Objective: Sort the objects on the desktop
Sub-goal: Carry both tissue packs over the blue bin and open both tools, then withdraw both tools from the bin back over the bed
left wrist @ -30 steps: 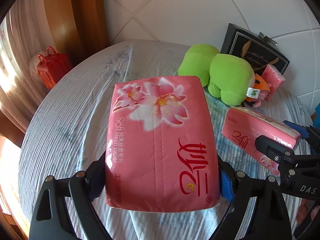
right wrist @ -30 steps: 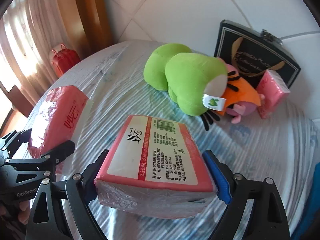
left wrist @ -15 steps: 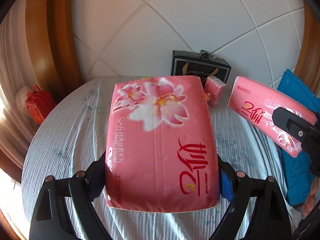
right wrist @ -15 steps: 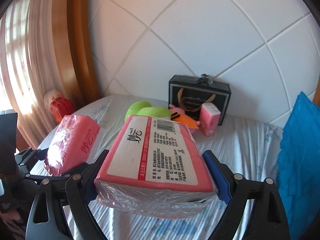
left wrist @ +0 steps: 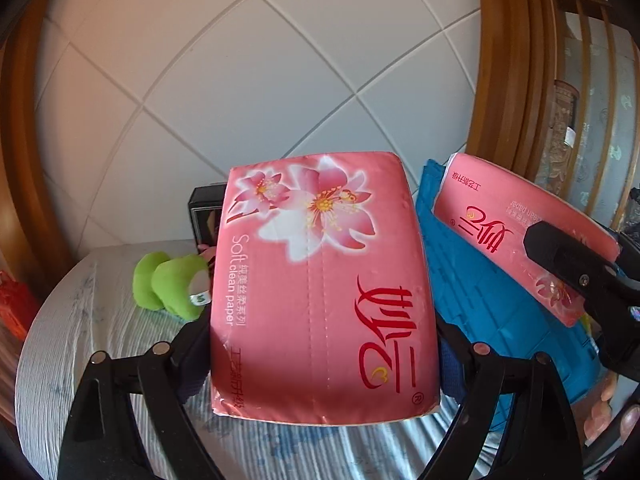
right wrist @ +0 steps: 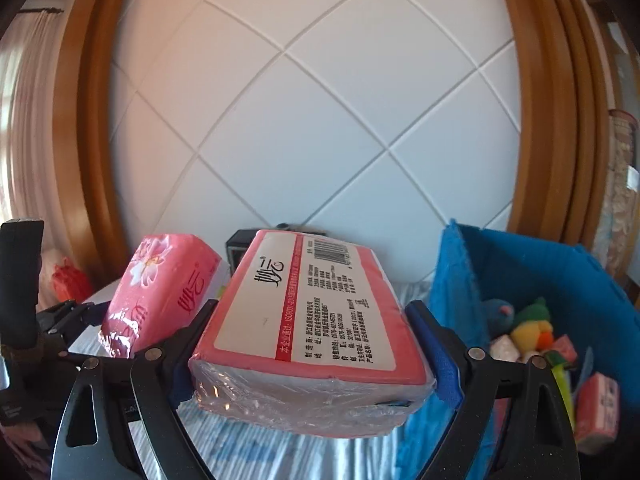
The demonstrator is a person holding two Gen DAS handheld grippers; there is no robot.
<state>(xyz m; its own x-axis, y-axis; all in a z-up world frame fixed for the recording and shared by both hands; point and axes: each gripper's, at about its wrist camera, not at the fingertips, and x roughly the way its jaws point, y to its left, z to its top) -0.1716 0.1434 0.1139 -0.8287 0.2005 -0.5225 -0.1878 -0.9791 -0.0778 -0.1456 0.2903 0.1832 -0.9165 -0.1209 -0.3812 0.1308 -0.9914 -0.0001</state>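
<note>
My left gripper (left wrist: 324,360) is shut on a pink tissue pack with a flower print (left wrist: 320,280), held flat above the table. My right gripper (right wrist: 312,356) is shut on a second pink tissue pack (right wrist: 316,312), its white label side up. Each pack also shows in the other view: the right one (left wrist: 516,236) over the blue basket (left wrist: 492,300), the left one (right wrist: 160,284) at the left. In the right wrist view the blue basket (right wrist: 560,264) stands just right of the held pack and holds small plush toys (right wrist: 528,328) and a small pink tissue packet (right wrist: 598,412).
A green plush toy (left wrist: 168,284) lies on the striped round table (left wrist: 88,340) in front of a black box (left wrist: 204,216) by the tiled wall. A red bag (left wrist: 14,304) sits beyond the table's left edge. Wooden frames flank the wall.
Both grippers have risen and swung right with their tissue packs. The blue basket has come into view on the right, and the green plush toy has slid away to the left.
</note>
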